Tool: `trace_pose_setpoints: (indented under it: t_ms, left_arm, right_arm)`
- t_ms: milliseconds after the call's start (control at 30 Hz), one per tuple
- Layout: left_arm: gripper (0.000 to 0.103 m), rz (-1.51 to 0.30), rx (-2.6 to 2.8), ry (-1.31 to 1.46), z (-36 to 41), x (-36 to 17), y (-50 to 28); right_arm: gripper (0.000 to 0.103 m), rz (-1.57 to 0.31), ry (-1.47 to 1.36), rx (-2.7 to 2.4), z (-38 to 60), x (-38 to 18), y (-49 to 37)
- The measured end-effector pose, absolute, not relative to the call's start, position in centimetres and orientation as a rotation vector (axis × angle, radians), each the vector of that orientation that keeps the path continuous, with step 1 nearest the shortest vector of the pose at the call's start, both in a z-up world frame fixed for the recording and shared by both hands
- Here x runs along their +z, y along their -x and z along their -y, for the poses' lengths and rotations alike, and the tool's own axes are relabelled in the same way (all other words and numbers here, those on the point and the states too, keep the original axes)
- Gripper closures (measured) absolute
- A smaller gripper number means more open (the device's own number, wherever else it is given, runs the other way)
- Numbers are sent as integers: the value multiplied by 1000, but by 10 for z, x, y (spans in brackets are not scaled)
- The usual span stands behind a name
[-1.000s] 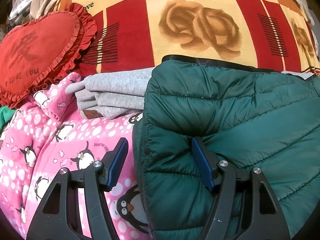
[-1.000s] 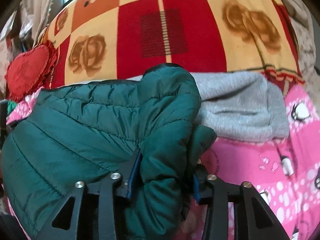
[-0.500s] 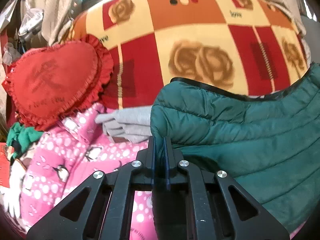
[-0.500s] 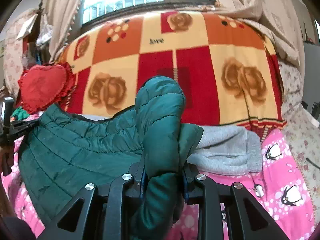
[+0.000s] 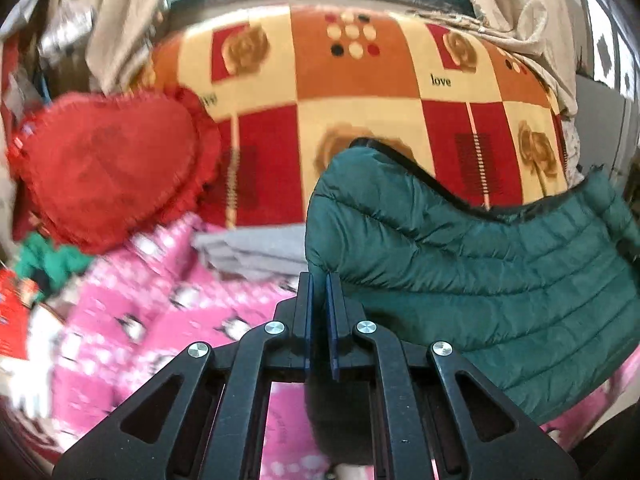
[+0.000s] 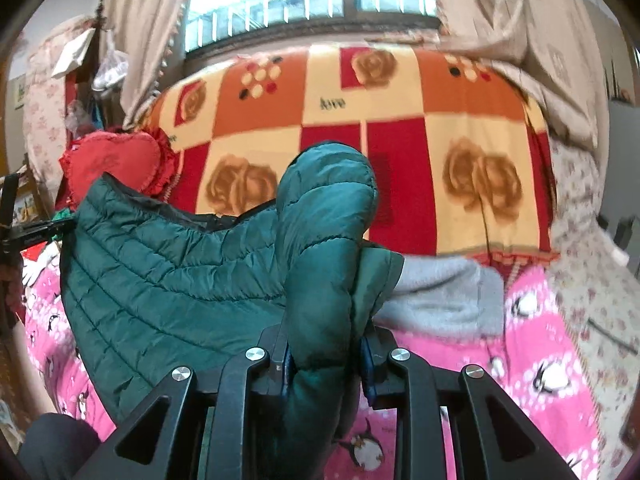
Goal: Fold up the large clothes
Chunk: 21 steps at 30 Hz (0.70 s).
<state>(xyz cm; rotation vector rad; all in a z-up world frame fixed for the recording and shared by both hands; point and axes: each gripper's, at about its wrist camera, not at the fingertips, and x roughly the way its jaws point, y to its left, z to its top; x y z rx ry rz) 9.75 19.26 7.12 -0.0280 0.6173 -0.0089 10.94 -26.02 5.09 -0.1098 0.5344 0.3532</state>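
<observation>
Early stage of folding: the dark green quilted puffer jacket point(image 6: 192, 280) hangs between both tongs above the bed, unfolded. The left gripper point(image 5: 319, 312), jaws nearly together, pinches a thin edge of the jacket; the right gripper point(image 6: 324, 356), slightly parted, clamps a thick bunched fold. Laying flat and folding remain. Beneath lie a pink penguin-print fleece sheet point(image 6: 540, 344), a folded grey garment point(image 6: 440, 296), a red-and-orange checked rose blanket point(image 5: 360, 92) and a red heart-shaped frilled cushion point(image 5: 108, 168); curtained window behind.
</observation>
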Motion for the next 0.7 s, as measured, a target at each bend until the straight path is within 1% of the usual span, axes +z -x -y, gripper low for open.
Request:
trace_pose_setpoints:
  t_ms: [133,233,267,300,333,367,400,467,533,600,700]
  left_arm:
    - [96,-729,-55,100,-193,37,-138]
    - [96,-790,-93,183,-200,10,-154]
    - [92,-802,-110,204,-201,0,-156]
    - [89,-818,-134,220,-202,-11,-158]
    - [84,-826,-151,226,-201,-21,-158]
    - [74,-831,-161,229,-200,-26,-158]
    - [68,-847,-165,238,-200,-37,-160]
    - [46,-858,-166,270,-206,-48,-164]
    - [33,-875,-181,338,-217,-56,-173]
    - [34,-867,-234,374,-225,-54,-178]
    - [34,-802,-323,404,-230,-39,-180]
  right_arm:
    - [79,-603,65,303,276,23,-121]
    - [79,-687,19,254,293,-6,-135]
    - [79,-709,15,238,296,-15,-139]
    - [79,-721,16,226,298,-21,-141]
    - [79,-735,17,216,299,-28,-144]
    - [79,-748,20,211,299,-33,-146]
    - [79,-758,30,213,299,-37,-147]
    - [79,-762,43,215,299,-39,-148]
    - [78,-768,58,209,298,-43,-148]
    - [78,-774,68,208,298,-49,-148]
    - [78,-783,50,209,302,-54,-151]
